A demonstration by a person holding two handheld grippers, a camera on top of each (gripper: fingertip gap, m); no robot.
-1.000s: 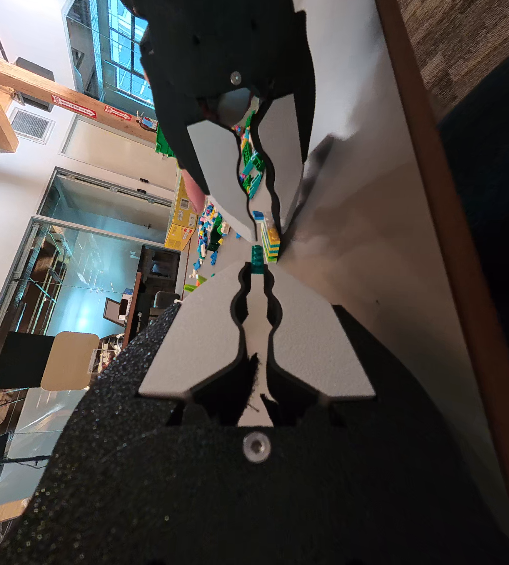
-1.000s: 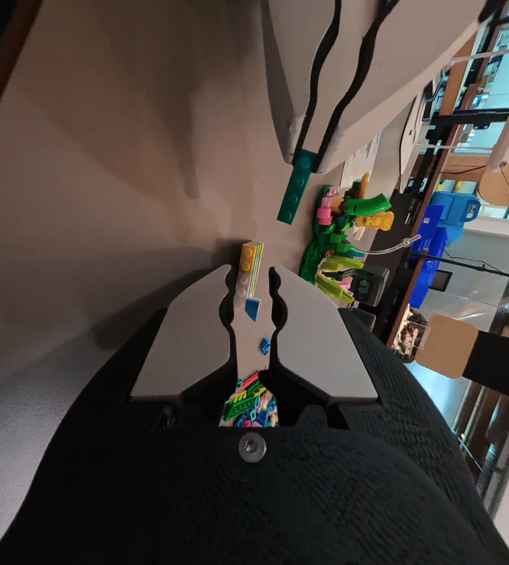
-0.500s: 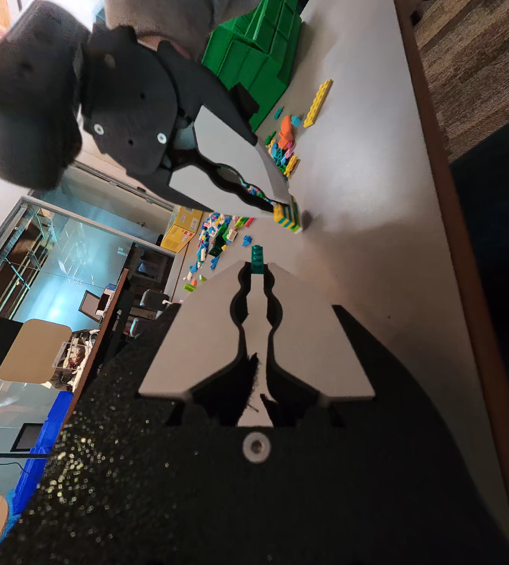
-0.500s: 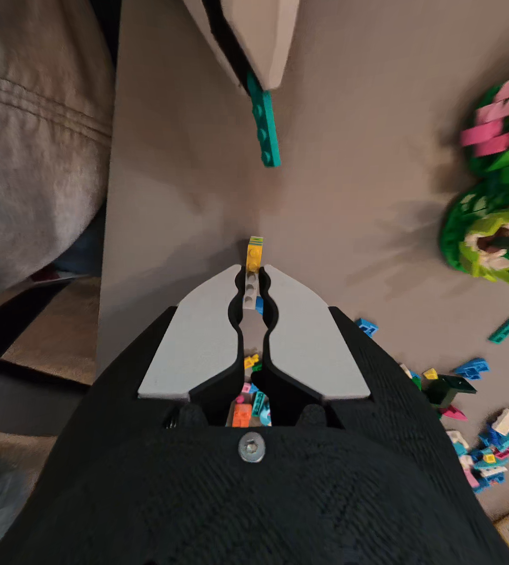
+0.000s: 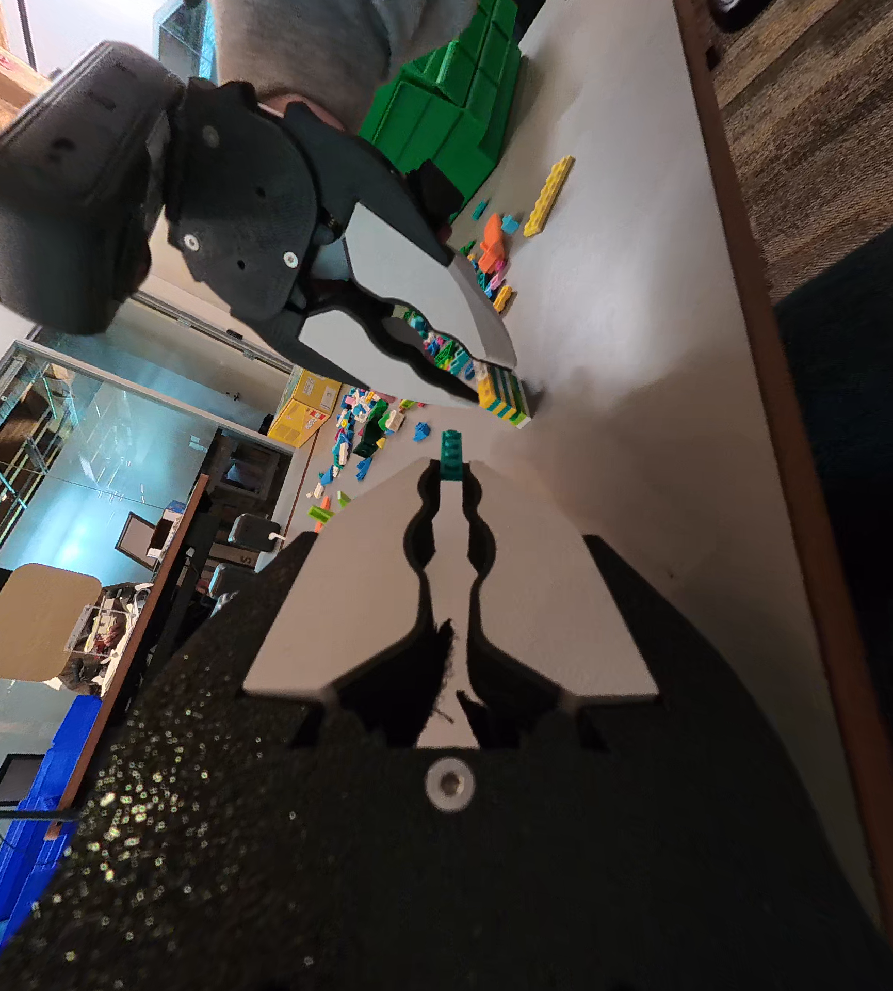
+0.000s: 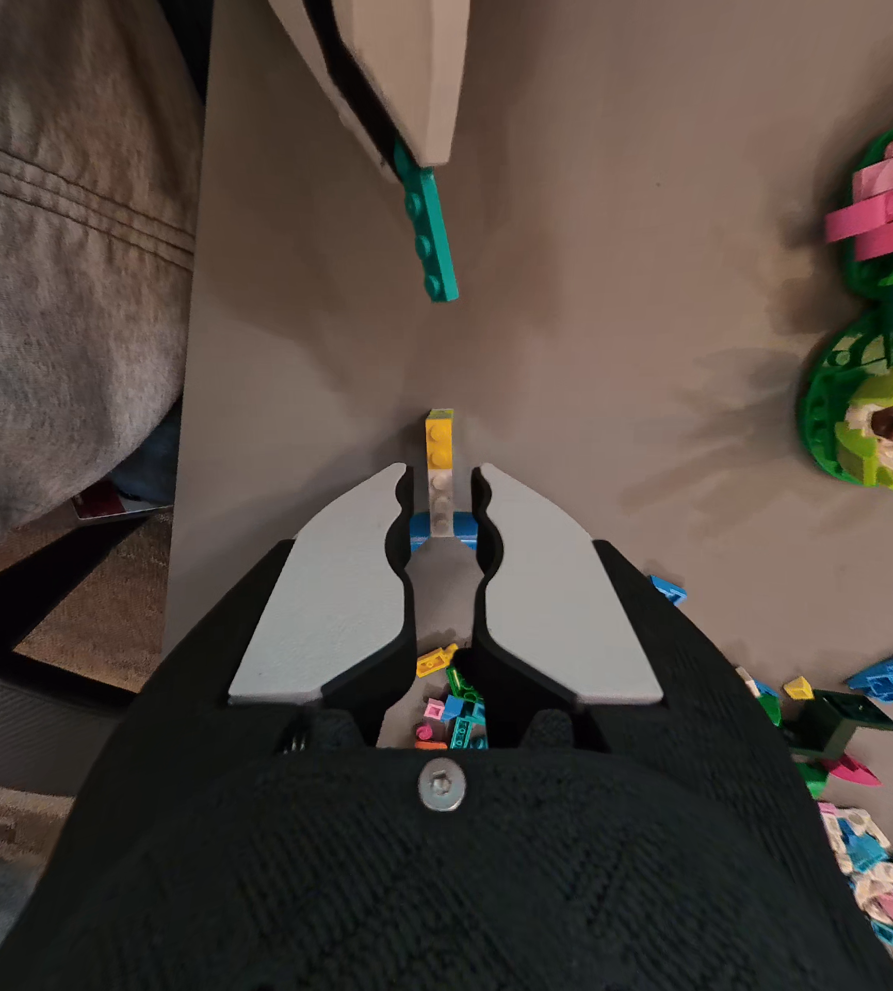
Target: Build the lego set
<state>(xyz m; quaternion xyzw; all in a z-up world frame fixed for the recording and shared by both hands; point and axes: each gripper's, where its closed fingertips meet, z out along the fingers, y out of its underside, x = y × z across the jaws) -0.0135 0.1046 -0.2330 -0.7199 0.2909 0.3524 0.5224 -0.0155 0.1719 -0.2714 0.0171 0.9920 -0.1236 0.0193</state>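
My left gripper (image 5: 452,471) is shut on a thin teal plate (image 5: 451,455) that sticks out past its fingertips. In the right wrist view this gripper (image 6: 416,160) comes in from the top, with the teal plate (image 6: 429,236) hanging over the grey table (image 6: 594,268). My right gripper (image 6: 440,473) is shut on a striped brick stack (image 6: 439,445) with yellow and white studs on top. Its pads press on a blue piece (image 6: 464,526) at the stack's near end. In the left wrist view the right gripper (image 5: 493,383) holds the stack (image 5: 506,398) close to the table (image 5: 621,268), just beyond the teal plate.
Green bins (image 5: 449,107), a long yellow plate (image 5: 548,196) and loose bricks (image 5: 363,423) lie farther along the table. A green and pink brick flower model (image 6: 889,375) stands to the right. A person's grey sleeve (image 6: 58,241) is at the left table edge. Tip to tip, the grippers are about 8 cm apart.
Both grippers swung round. The right gripper moved from straight ahead of my left one to its upper left and carried the stack with it. The teal plate stays in the left grasp.
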